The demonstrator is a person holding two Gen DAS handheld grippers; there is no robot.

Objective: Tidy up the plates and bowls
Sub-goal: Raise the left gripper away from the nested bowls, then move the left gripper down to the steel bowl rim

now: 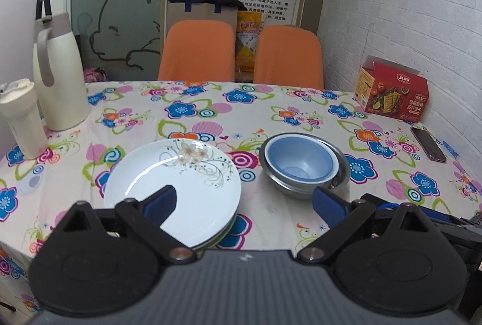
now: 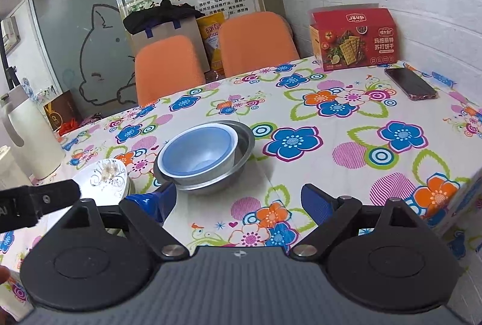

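The plates' (image 1: 168, 174) near rim hides behind the left claw (image 1: 244, 201); the lower plates barely show.

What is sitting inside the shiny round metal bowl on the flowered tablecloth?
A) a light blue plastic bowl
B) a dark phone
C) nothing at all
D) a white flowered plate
A: the light blue plastic bowl is nested inside the shiny round metal bowl, while the white flowered plate lies beside them on the flowered tablecloth and the dark phone rests far off near the wall.
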